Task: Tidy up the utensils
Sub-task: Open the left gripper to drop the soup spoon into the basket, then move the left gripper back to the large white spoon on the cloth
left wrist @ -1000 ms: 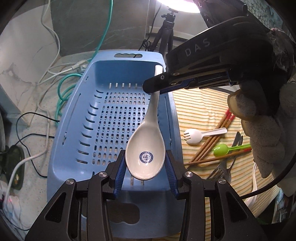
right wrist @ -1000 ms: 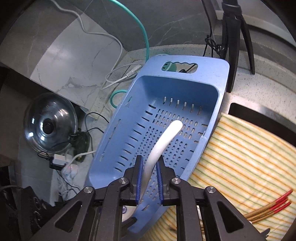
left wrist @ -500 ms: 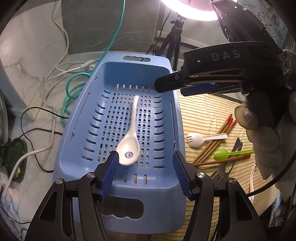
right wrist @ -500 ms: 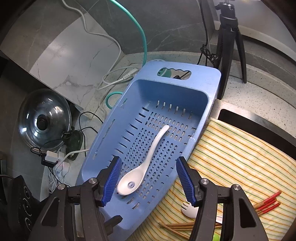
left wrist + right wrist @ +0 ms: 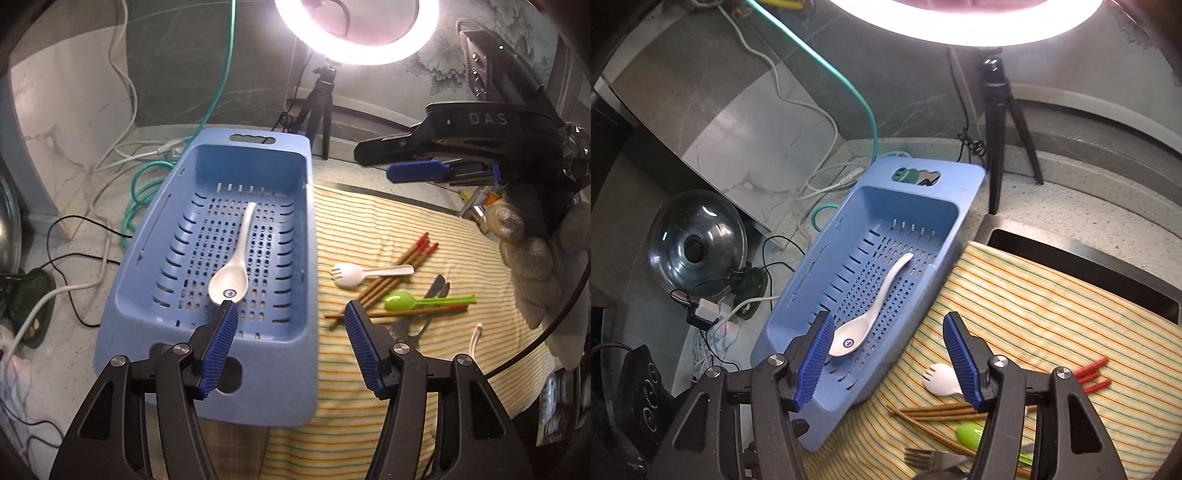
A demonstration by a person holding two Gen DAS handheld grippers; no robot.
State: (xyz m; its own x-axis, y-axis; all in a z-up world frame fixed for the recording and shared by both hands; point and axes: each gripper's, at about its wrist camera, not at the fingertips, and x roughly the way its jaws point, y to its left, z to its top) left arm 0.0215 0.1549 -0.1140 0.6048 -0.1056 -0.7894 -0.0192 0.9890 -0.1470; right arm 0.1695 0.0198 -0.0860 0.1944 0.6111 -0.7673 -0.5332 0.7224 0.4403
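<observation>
A white ceramic soup spoon (image 5: 232, 269) lies inside the blue perforated basket (image 5: 155, 266); it also shows in the right wrist view (image 5: 871, 314) in the basket (image 5: 798, 295). On the striped cloth (image 5: 388, 229) lie a white spork (image 5: 351, 275), red-tipped chopsticks (image 5: 402, 262), a green spoon (image 5: 402, 301) and a metal fork (image 5: 410, 325). My left gripper (image 5: 290, 314) is open and empty above the basket's near end. My right gripper (image 5: 888, 332) is open and empty, raised above the cloth; it shows at the upper right of the left wrist view (image 5: 417, 171).
A ring light on a black tripod (image 5: 321, 107) stands behind the basket. White, black and green cables (image 5: 147, 177) lie on the counter to the left. A glass pot lid (image 5: 698, 247) and a power strip (image 5: 716, 321) sit further left. A sink edge (image 5: 1071, 251) runs behind the cloth.
Both grippers held the white spoon a second ago, then opened and let it drop into the basket. Both have since pulled back and up, the right one moving right over the cloth.
</observation>
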